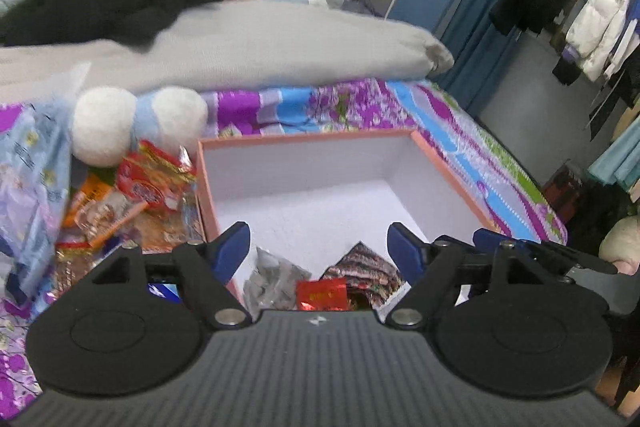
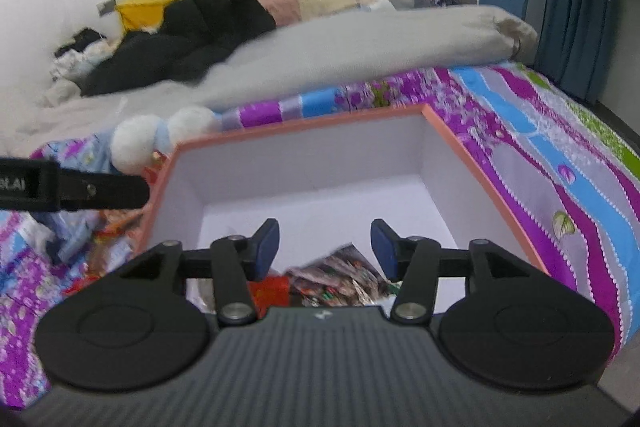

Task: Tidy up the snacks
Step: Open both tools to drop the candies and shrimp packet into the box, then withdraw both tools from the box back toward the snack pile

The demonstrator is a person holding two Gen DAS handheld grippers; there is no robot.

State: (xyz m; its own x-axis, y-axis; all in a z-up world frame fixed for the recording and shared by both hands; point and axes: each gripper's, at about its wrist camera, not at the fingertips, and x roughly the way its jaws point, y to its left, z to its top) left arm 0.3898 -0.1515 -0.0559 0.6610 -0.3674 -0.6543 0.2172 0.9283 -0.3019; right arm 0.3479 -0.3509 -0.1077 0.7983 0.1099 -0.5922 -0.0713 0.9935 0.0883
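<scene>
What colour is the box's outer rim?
Salmon pink on the box rim, white inside; clearest in the right wrist view.

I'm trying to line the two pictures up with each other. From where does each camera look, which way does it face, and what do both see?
Left wrist: sits on the left gripper, looks down and forward over the box on the bed; shows its own open blue fingers, and the snack pile left of the box.
Right wrist: sits on the right gripper, faces the same box from further right; shows its own open fingers.
Shared: box, red packet, grey blanket.
</scene>
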